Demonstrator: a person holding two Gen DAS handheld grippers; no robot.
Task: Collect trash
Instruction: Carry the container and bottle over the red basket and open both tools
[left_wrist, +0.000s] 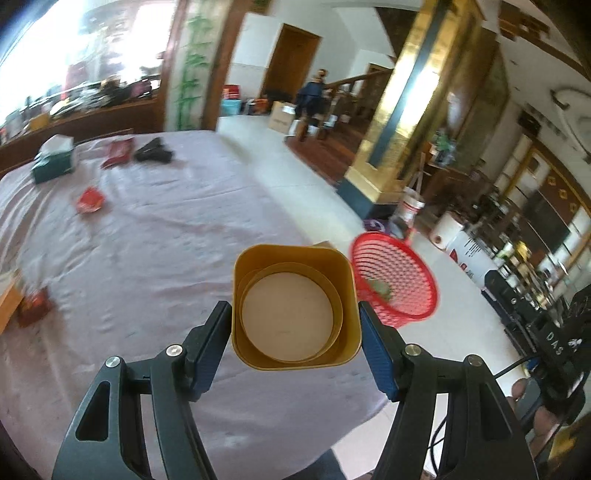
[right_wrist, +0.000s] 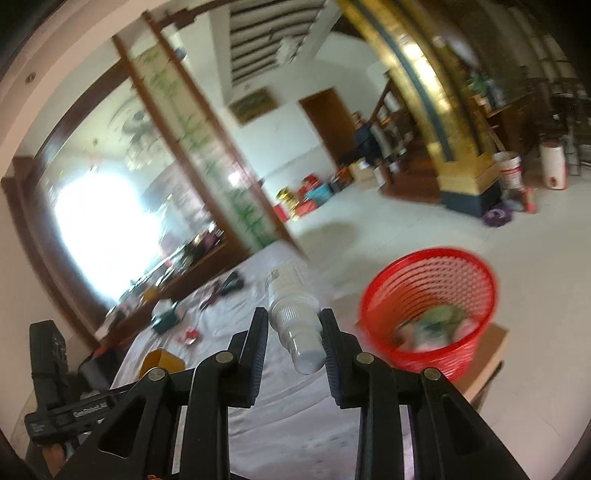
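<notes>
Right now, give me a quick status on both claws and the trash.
Left claw shut on yellow container. Right claw shut on white bottle. Red basket ahead, already holding trash. Nothing in the way.

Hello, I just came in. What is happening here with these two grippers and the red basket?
A person is clearing trash from a cloth-covered table. The left gripper holds a yellow square container; the right gripper holds a white plastic bottle. Both are near a red mesh basket that already has some trash inside. Several small items, including a green tissue box, remain on the table.
</notes>
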